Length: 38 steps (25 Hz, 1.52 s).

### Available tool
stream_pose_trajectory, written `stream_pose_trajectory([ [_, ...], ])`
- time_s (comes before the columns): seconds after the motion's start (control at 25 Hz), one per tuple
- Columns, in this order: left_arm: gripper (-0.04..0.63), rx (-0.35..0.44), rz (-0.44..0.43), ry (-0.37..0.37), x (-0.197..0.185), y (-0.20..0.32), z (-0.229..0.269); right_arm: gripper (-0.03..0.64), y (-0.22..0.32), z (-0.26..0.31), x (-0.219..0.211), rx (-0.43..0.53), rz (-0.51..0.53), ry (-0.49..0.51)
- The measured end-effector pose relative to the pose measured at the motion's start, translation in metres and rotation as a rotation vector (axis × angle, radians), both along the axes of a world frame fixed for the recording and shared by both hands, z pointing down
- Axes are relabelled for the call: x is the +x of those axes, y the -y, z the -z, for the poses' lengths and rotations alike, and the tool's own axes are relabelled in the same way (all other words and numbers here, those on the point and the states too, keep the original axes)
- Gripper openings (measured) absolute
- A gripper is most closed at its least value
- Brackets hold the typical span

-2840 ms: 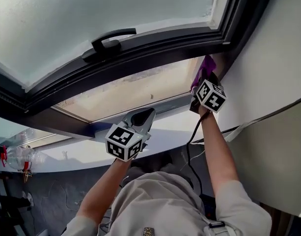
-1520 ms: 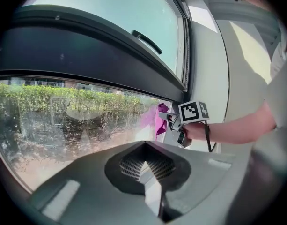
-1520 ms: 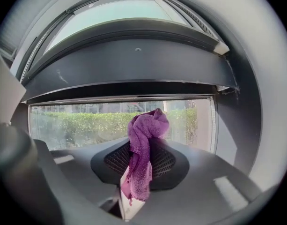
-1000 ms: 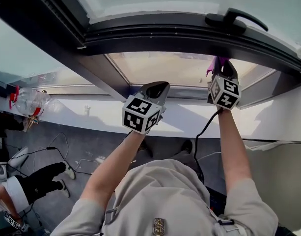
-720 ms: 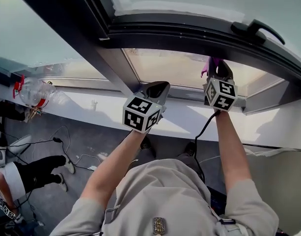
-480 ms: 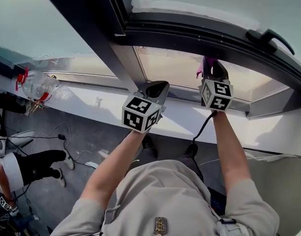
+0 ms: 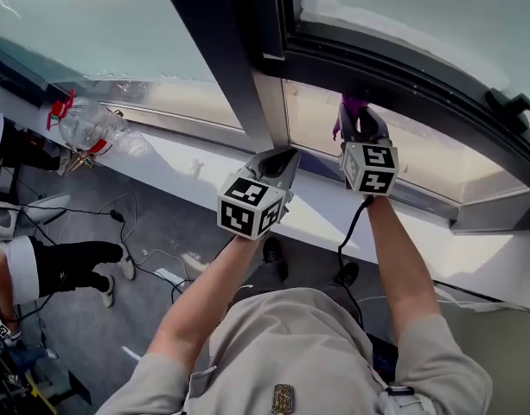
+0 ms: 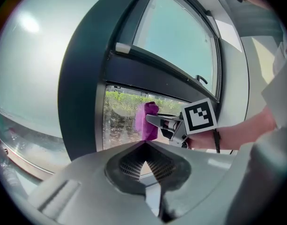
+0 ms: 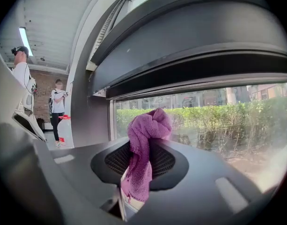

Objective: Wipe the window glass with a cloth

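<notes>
Right gripper (image 7: 354,118): jaws were pinched on a purple cloth (image 9: 147,128). The cloth was bunched into a knot just beyond the jaw tips, with a tail hanging down between them. The bunched end was held up at the lower pane of the window glass (image 9: 218,121). Contact with the pane could not be confirmed from any view.

Left gripper (image 8: 144,143): jaws were pressed together with nothing between them. It was held beside the right gripper, lower and nearer the white sill (image 7: 182,167), and pointed toward the same pane.

Surface: the lower pane was seen as clear, with a green hedge (image 9: 199,114) visible through it ahead of the right jaws. The panes above were noted as pale and frosted-looking. A broad dark frame (image 7: 221,50) ran upward to the left of both pairs of jaws, and a dark handle (image 7: 515,106) was fixed on the sash to the far right.

Room: a clear plastic bottle (image 7: 87,126) with a red part was lying on the sill, well to the left of the left jaws. Below the sill, a grey floor (image 7: 100,335) with loose cables (image 7: 139,253) was recorded. A seated person (image 7: 48,266) was partly visible at the left edge. Two standing people (image 9: 56,108) and a ceiling light (image 9: 24,39) were seen far left in the right gripper view.
</notes>
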<state>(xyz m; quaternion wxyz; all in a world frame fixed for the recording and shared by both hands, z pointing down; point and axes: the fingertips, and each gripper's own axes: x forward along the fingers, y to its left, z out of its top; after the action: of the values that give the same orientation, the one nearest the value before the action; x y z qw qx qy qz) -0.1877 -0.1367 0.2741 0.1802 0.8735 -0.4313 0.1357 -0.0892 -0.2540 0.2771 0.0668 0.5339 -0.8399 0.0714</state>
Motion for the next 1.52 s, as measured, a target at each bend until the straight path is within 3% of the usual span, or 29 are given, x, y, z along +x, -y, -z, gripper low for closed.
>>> stream_pose_trajectory([
  [0.44,0.003,-0.022,0.093,0.007,-0.058,0.001,-0.016,0.114,0.023,-0.017,-0.111,-0.025,0.175,0.002],
  [0.92,0.003,-0.048,0.094,0.031,-0.084,-0.002,-0.034,0.114,0.028,-0.023,-0.137,-0.021,0.192,0.036],
  [1.08,0.003,-0.050,0.066,0.025,-0.069,-0.002,-0.036,0.118,0.015,-0.019,-0.121,-0.020,0.189,0.040],
  [1.24,0.003,-0.049,-0.001,0.010,-0.030,-0.005,-0.031,0.118,-0.008,-0.010,-0.081,-0.010,0.161,0.034],
  [1.36,0.003,-0.052,-0.079,0.003,0.014,-0.007,-0.030,0.118,-0.027,-0.005,-0.034,0.001,0.120,0.024],
  [1.52,0.003,-0.050,-0.209,-0.005,0.084,-0.012,-0.028,0.118,-0.050,-0.007,0.049,-0.006,-0.010,0.015],
])
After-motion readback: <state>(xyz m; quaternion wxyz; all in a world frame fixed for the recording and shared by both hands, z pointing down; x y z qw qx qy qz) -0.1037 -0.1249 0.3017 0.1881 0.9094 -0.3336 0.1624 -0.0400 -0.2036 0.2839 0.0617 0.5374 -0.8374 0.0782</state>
